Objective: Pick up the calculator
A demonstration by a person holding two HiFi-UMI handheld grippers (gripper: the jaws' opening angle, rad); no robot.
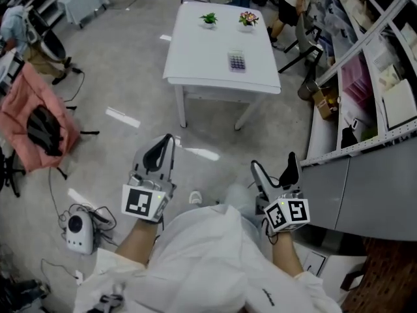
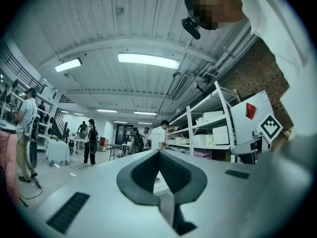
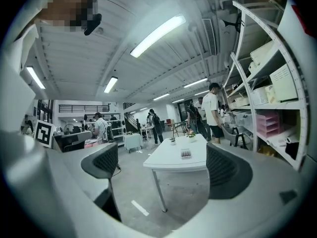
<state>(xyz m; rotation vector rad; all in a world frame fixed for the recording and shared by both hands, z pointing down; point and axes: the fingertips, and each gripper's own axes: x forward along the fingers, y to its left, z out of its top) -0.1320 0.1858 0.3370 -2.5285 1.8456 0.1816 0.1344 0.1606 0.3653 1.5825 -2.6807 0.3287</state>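
Head view of the standing operator, well short of the work surface. The small grey flat calculator with rows of keys (image 1: 237,60) lies on the white rectangular table (image 1: 202,51) far ahead, right of its centre, nearer than two small potted plants (image 1: 208,19). The left gripper (image 1: 163,150) has its jaws pressed together on nothing. The right gripper (image 1: 274,163) has its jaws spread and empty, and its own view frames the table between them. Both are held low, well apart from the calculator. Likely hazards:
- A thin body lying flat offers little edge, so the pads may skid over it or shove it toward the near table edge.
- Loose black cables (image 1: 98,217) on the floor, near left, could snag a step.
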